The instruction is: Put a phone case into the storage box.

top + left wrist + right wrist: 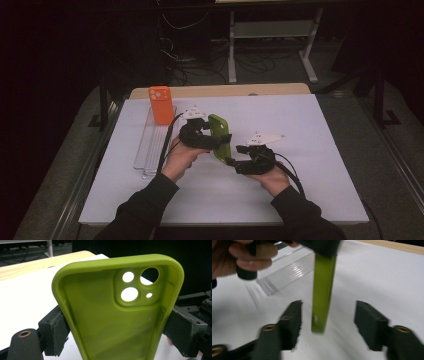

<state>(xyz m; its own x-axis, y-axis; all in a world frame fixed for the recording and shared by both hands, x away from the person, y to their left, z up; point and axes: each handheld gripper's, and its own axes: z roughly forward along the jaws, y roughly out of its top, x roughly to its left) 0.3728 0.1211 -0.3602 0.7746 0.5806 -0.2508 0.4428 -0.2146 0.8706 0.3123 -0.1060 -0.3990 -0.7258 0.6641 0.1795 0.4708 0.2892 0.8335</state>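
Left gripper [212,137] clamps the green phone case [220,138] by its side edges; the right gripper's [328,320] jaws stand wide around its lower end, untouching.

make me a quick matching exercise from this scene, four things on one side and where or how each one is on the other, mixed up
Things:
1. green phone case
2. orange phone case
3. right tool
4. clear rack

States:
a. jaws apart, nothing pressed between the pads
b. standing upright at the far end of the rack
c. clamped by its side edges in the left tool
d. lying flat on the white table, left of the hands

Pairs: 1-c, 2-b, 3-a, 4-d
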